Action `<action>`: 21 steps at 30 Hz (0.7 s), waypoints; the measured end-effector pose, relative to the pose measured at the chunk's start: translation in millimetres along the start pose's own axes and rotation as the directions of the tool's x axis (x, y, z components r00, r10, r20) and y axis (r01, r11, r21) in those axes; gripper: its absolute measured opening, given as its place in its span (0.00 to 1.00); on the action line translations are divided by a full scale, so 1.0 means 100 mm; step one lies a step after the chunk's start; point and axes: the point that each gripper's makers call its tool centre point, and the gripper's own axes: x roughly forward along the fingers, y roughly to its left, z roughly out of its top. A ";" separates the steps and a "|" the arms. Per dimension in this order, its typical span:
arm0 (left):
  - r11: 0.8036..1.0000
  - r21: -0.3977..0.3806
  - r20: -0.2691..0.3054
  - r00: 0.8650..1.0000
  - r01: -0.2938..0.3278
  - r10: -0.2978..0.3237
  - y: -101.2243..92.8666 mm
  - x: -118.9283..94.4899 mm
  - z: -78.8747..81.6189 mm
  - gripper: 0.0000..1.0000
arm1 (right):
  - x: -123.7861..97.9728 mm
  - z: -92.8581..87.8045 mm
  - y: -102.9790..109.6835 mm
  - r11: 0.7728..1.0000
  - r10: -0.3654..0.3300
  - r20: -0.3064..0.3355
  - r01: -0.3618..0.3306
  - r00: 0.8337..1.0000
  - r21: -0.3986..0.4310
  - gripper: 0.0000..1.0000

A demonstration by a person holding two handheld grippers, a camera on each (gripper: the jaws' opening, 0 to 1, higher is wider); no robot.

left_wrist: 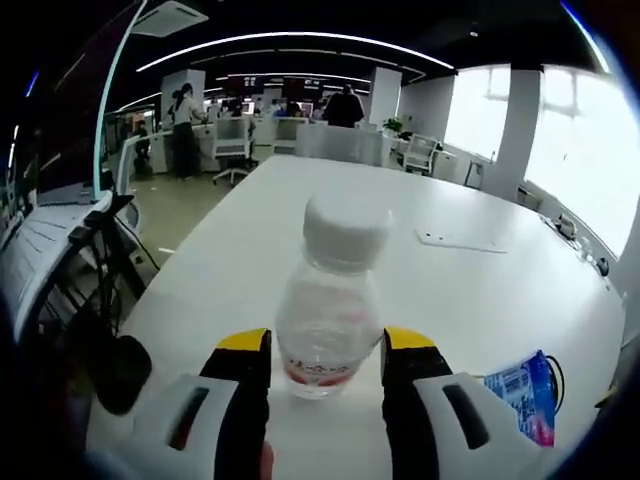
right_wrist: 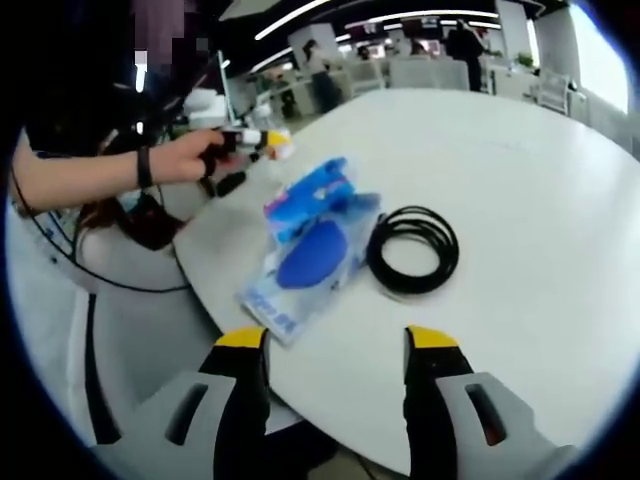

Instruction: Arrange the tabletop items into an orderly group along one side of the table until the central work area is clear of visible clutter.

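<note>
A clear water bottle (left_wrist: 328, 310) with a white cap and a red label stands upright on the white table (left_wrist: 300, 220) near its edge. My left gripper (left_wrist: 327, 362) is shut on its lower body, both yellow-tipped fingers pressed against its sides. In the right gripper view, that gripper (right_wrist: 250, 142) shows at the table's far left edge in a person's hand. A blue plastic package (right_wrist: 312, 238) lies ahead of my right gripper (right_wrist: 335, 345), which is open with nothing between its fingers. A coiled black cable (right_wrist: 412, 248) rests just right of the package. The package (left_wrist: 525, 395) also lies right of the bottle.
A flat white sheet (left_wrist: 460, 240) lies farther along the table. The table's edge (right_wrist: 215, 290) runs just in front of my right gripper. Office chairs, desks and people stand in the background (left_wrist: 300, 120). Black tripod legs and cables (left_wrist: 95, 290) stand left of the table.
</note>
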 end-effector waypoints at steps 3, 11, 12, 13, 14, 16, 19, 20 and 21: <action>1.000 0.005 0.001 1.000 0.000 0.000 0.01 -0.11 -0.01 0.43 | 0.02 0.02 0.02 1.000 0.006 0.005 -0.006 1.000 -0.005 0.52; 0.999 0.030 -0.011 1.000 0.015 -0.014 -0.04 -0.39 -0.15 0.42 | 0.06 0.06 0.08 1.000 0.026 0.019 -0.026 0.999 -0.015 0.52; 0.999 0.030 -0.014 1.000 0.018 -0.018 -0.05 -0.42 -0.18 0.42 | 0.06 0.06 0.09 0.999 0.028 0.020 -0.028 0.999 -0.016 0.52; 0.999 0.036 -0.020 1.000 0.022 -0.022 -0.07 -0.46 -0.22 0.42 | 0.06 0.06 0.09 0.999 0.029 0.021 -0.029 0.999 -0.017 0.52; 0.999 0.038 -0.021 1.000 0.022 -0.022 -0.07 -0.49 -0.24 0.42 | 0.05 0.05 0.10 0.999 0.030 0.021 -0.030 0.999 -0.018 0.52; 0.999 0.031 -0.029 0.999 0.026 -0.026 -0.08 -0.56 -0.32 0.42 | 0.05 0.05 0.10 0.999 0.033 0.023 -0.032 0.999 -0.019 0.52; 0.999 0.022 -0.040 0.999 0.028 -0.027 -0.09 -0.67 -0.43 0.41 | 0.04 0.04 0.10 0.999 0.034 0.026 -0.034 0.999 -0.019 0.52; 0.999 0.019 -0.041 0.999 0.029 -0.028 -0.10 -0.70 -0.46 0.41 | 0.04 0.03 0.10 0.999 0.034 0.026 -0.034 0.999 -0.018 0.52; 0.999 0.020 -0.045 0.999 0.031 -0.030 -0.11 -0.72 -0.49 0.41 | 0.03 0.03 0.10 0.999 0.035 0.026 -0.035 0.999 -0.018 0.52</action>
